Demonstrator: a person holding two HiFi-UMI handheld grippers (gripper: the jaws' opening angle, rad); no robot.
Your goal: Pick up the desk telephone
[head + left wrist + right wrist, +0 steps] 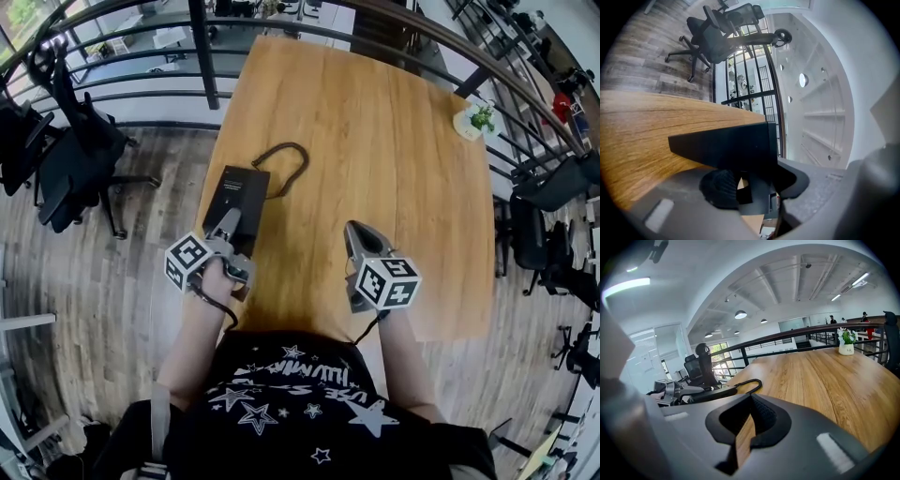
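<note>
Long light-brown wooden table (375, 141) seen from above; close to its left edge, one short end toward the person, flat black rectangular desk telephone (241, 192); off its far end, looped on the wood, thin black cord (289, 157). Clamped on the telephone's near end: grey left gripper (228, 228), marker cube at its outer side; in the left gripper view, black slab of the phone wedged between the two jaws, ribbed pad hard against it, wood grain running off to the left beneath. Whether raised clear of the wood or resting on it, impossible to tell. Grey right gripper (360, 236) well apart from the telephone, over bare wood nearer the table's middle; jaws drawn together at the tips, nothing caught between, only a sliver of tabletop showing through the slot behind them. Far off by the right rim, small white pot (466, 125) with a green plant. Beyond the table's far end and left side, dark metal railing (141, 42); on the grey plank floor (141, 309) to the left, black office chairs (75, 159). At the bottom of the head view, black T-shirt (281, 403) with white stars; both forearms reaching forward to the grippers.
</note>
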